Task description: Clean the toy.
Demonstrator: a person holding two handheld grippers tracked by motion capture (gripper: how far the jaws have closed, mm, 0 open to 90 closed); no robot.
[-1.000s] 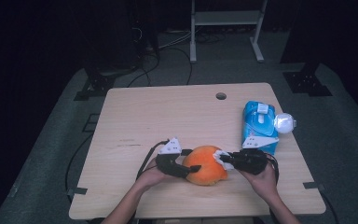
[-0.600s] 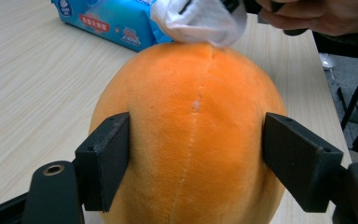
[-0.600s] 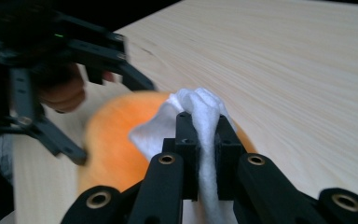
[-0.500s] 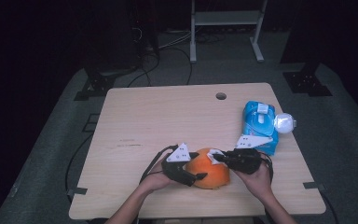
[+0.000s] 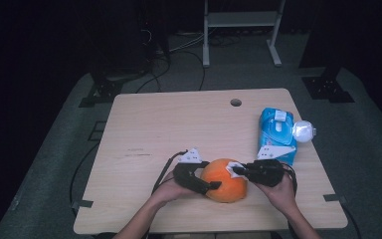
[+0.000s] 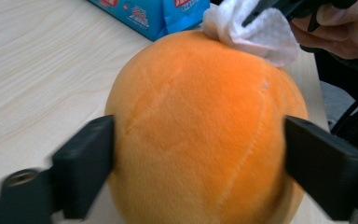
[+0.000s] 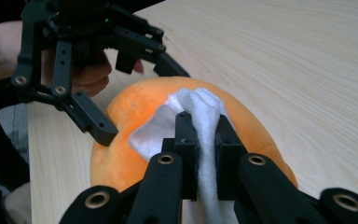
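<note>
While the room is lying dark:
Worktop (image 5: 154,134): pale wood, carrying a blue wipes pack (image 5: 277,132).
Left gripper (image 6: 200,154): jaws, just been opening, are straddling the orange plush ball (image 6: 205,135) wide.
Right gripper (image 7: 201,135): narrow jaws are pinching a white wipe (image 7: 200,112) against the ball.

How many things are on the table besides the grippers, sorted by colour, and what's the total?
Orange: 1, the plush ball, between the left gripper's jaws, which have just been opening.
Blue: 1, the wipes pack.
White: 2, the wipe pinched in the right gripper, and the round white object beside the pack.
Total: 4
</note>
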